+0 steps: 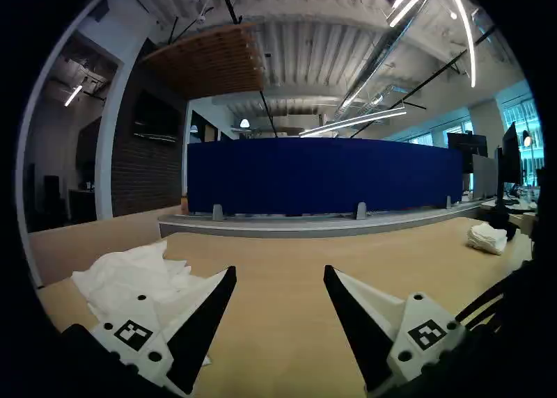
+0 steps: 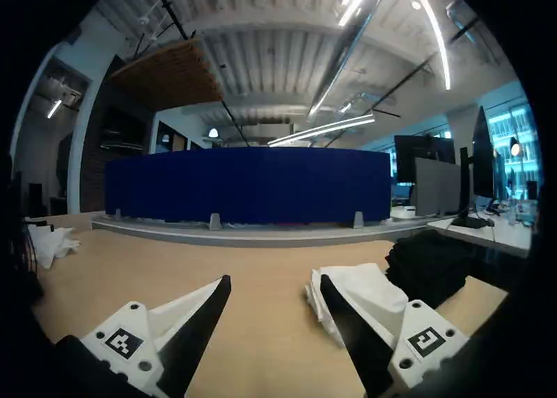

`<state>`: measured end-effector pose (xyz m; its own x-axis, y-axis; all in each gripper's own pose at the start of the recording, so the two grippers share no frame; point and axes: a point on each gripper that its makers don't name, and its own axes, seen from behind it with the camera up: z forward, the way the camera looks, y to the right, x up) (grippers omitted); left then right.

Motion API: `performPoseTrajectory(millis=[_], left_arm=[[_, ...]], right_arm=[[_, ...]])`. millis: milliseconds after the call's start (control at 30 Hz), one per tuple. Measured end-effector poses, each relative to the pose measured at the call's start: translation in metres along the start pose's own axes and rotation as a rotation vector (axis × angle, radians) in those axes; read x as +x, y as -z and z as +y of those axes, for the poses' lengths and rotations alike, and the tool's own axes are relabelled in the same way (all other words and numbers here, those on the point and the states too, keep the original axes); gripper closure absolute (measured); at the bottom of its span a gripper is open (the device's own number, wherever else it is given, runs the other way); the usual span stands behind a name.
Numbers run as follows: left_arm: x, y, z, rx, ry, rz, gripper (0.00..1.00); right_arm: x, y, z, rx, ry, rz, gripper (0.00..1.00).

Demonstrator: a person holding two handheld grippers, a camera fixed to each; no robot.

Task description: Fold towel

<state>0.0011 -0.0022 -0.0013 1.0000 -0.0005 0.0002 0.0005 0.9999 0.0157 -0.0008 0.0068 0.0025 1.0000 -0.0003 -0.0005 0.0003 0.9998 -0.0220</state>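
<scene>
Left tool [image 1: 279,268] gapes empty beside the crumpled towel [image 1: 129,276] at lower left: limp, light, best pinched by a corner.

In the left gripper view, bare tabletop [image 1: 278,280] is running open through the centre toward the blue partition [image 1: 320,175] walling off the far edge, while a crumpled white towel [image 1: 132,280] is crowding the lower left and a bunched towel [image 1: 487,238] is sitting far right. In the right gripper view, a folded towel [image 2: 365,273] and a black cloth pile [image 2: 432,266] are blocking the lower right, a rumpled towel [image 2: 49,245] the left edge.
</scene>
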Motion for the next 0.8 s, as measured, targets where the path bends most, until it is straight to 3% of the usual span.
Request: performPoseTrajectory(millis=[800], left_arm=[[0.0, 0.0, 0.0006, 0.0, 0.0, 0.0, 0.07]], right_arm=[[-0.0004, -0.0054, 0.0012, -0.001, 0.0, 0.0, 0.0]])
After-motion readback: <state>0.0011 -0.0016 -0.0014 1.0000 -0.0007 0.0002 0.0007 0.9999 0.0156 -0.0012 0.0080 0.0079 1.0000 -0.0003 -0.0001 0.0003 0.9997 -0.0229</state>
